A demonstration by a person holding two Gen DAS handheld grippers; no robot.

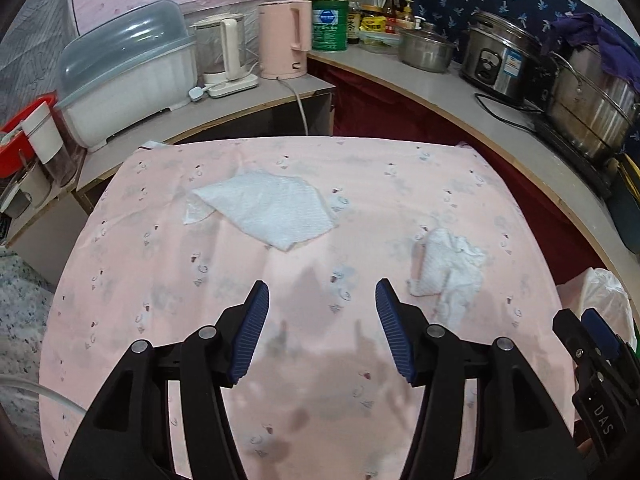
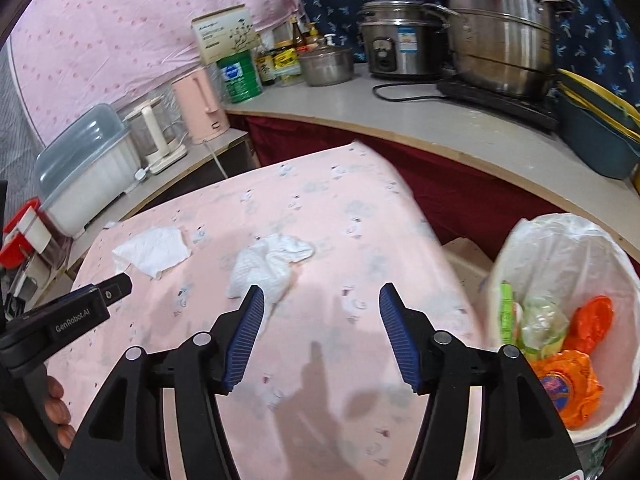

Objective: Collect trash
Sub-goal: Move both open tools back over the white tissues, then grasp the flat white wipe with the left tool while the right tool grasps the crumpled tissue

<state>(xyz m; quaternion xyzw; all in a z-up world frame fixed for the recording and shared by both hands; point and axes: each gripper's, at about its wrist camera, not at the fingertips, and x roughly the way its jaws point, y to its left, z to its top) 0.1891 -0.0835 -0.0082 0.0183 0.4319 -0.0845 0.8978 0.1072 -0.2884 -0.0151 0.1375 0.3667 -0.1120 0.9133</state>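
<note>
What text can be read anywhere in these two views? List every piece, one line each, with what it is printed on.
"GenRobot.AI": on the body of the left tool, seen in the right wrist view.
"DAS": on the body of the right tool, at the left wrist view's right edge.
Green can: label too small to read.
Beige box: print blurred.
Rice cooker: blue sticker unreadable.
Bottles and jars behind: illegible.
</note>
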